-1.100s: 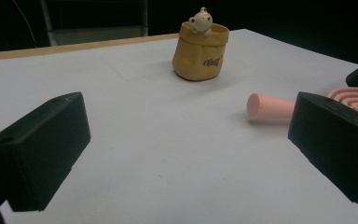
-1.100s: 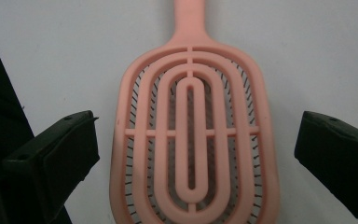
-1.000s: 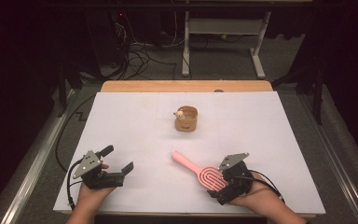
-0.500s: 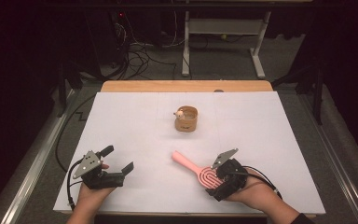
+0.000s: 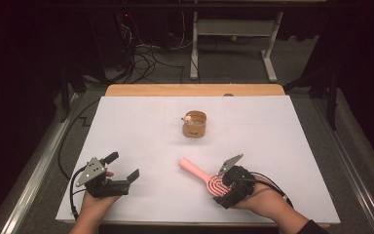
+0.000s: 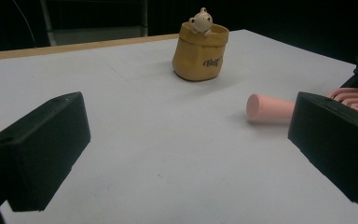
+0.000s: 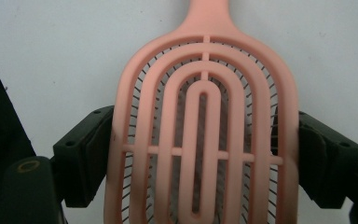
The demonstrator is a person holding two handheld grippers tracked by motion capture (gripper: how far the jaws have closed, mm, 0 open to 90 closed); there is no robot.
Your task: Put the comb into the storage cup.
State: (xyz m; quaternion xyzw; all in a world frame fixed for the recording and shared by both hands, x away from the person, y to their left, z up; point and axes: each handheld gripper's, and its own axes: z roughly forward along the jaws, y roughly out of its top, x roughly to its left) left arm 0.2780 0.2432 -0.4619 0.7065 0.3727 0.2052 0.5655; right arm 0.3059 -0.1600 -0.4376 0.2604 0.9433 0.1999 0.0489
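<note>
**Brush flanked by the right jaws, left jaws wide and empty**

High view. A white sheet (image 5: pixel 141 141) is spread over the table (image 5: pixel 195 89), whose wooden edge is left bare only along the far side. A small pot (image 5: pixel 195 124) stands near the middle of the sheet, well apart from all four edges. A pink brush (image 5: pixel 205 178) lies flat toward the near edge, handle pointing up and left toward the middle. Its head is met by the right gripper (image 5: pixel 222 187), held in a hand near the front edge. The left gripper (image 5: pixel 122 168) is held at the near left corner, well apart from the brush. Broad bare sheet is left between the two grippers, around the pot, and along the right side.

Left gripper view. The jaws are seen spread wide with nothing between them. Beyond them the pot (image 6: pixel 200 51) stands upright with a small bear figure (image 6: pixel 201 20) at its rim; dark lettering is printed on its front, too small to be read with certainty. The brush (image 6: pixel 270 108) handle end is seen at the right.

Right gripper view. The brush (image 7: pixel 205 126) head is set between the jaws, one on each side, which have just been closing. The pads are seen right at its rim, but a firm press cannot be told.
</note>
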